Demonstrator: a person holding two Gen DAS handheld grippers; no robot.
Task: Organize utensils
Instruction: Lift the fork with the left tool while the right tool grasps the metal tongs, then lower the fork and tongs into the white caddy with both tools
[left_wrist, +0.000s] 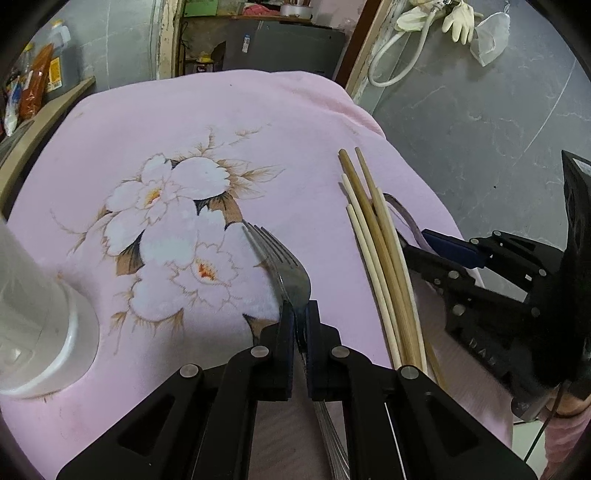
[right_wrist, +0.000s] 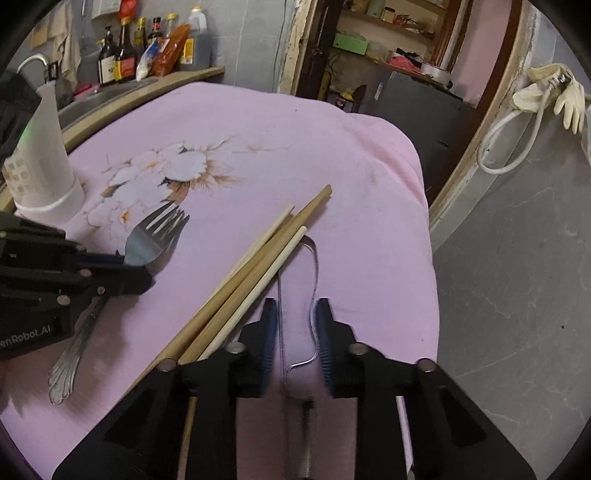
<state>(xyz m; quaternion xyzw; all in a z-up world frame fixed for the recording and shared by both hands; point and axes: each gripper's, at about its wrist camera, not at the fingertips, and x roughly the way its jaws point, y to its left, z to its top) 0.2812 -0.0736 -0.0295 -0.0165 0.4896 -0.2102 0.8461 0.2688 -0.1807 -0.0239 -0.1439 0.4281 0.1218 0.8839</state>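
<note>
Steel, with an ornate scalloped handle, the fork is pinched at its neck by the left gripper, tines lifted over the pink flowered cloth. Right of it lie pale and tan chopsticks. The right gripper's fingers are narrowly spread around a spoon lying flat.

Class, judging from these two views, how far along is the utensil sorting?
Done: nothing visibly; no utensil pokes out of the white holder. In hand: left claw shut on the fork; right claw straddles the spoon, grip unclear. Left: chopsticks lie loose on the pink cloth.
</note>
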